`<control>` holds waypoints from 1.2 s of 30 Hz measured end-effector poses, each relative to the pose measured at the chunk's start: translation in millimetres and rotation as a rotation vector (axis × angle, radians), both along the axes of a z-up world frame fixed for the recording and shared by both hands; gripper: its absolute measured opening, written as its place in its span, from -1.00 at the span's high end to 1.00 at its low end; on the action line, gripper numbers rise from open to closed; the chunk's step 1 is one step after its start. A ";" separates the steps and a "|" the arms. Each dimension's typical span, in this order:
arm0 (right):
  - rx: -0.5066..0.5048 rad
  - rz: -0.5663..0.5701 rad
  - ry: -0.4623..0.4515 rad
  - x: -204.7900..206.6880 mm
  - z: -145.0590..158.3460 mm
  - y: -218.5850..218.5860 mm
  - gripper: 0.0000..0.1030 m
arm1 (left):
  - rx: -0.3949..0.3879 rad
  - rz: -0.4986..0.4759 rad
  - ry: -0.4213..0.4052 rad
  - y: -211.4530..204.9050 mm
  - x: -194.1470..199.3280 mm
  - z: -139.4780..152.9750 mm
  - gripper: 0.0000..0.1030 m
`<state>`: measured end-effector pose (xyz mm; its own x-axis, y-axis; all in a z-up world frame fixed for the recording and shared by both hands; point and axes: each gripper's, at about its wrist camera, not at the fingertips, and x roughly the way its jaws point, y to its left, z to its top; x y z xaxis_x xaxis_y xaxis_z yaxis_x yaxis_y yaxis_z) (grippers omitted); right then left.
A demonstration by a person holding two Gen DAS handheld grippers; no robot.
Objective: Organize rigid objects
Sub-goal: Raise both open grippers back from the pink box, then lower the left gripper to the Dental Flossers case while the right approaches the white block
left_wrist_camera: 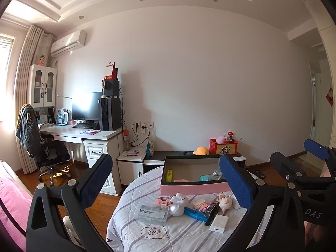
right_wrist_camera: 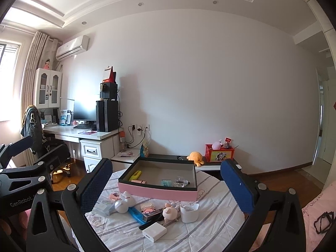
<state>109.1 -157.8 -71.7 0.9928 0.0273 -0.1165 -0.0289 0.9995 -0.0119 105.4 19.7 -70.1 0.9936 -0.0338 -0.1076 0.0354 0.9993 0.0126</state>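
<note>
I hold both claws spread wide and empty — left gripper (left_wrist_camera: 170, 187), right gripper (right_wrist_camera: 168, 189). Ahead, between the fingers, sits the pink box (right_wrist_camera: 157, 192), dark-rimmed and open-topped; small toys (right_wrist_camera: 168, 212) lie scattered nearer, just below.

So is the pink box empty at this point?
No. The pink box already holds a yellow item, a teal container and a clear bottle.

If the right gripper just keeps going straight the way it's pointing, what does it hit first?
Probably nothing on the table. The open right gripper points level, above the clutter, toward the pink box. It looks likely to meet the box's near wall or pass just over its rim, though depth is hard to judge here.
</note>
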 end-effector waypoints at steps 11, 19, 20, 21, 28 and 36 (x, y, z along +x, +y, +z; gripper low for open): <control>0.001 -0.005 -0.001 -4.7 -1.6 0.3 -1.00 | 0.001 -0.003 0.007 -2.7 1.1 -1.7 -1.00; 0.004 -0.008 0.019 -0.9 -5.2 -2.3 -1.00 | 0.007 -0.013 0.028 -4.0 6.8 -5.2 -1.00; 0.004 -0.007 0.022 0.0 -5.8 -3.0 -1.00 | 0.008 -0.016 0.033 -4.3 8.3 -6.4 -1.00; 0.005 -0.009 0.024 0.7 -6.9 -3.5 -1.00 | 0.010 -0.019 0.040 -4.6 10.5 -8.0 -1.00; 0.002 -0.022 0.097 20.7 -26.9 -6.9 -1.00 | 0.005 -0.050 0.160 -1.2 40.9 -38.4 -1.00; -0.012 0.010 0.379 84.4 -107.6 -9.3 -1.00 | 0.017 -0.010 0.353 18.4 85.1 -98.0 -1.00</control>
<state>193.5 -167.1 -179.3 0.8789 0.0331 -0.4758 -0.0434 0.9990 -0.0106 190.5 38.1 -168.1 0.8947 -0.0382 -0.4450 0.0500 0.9986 0.0148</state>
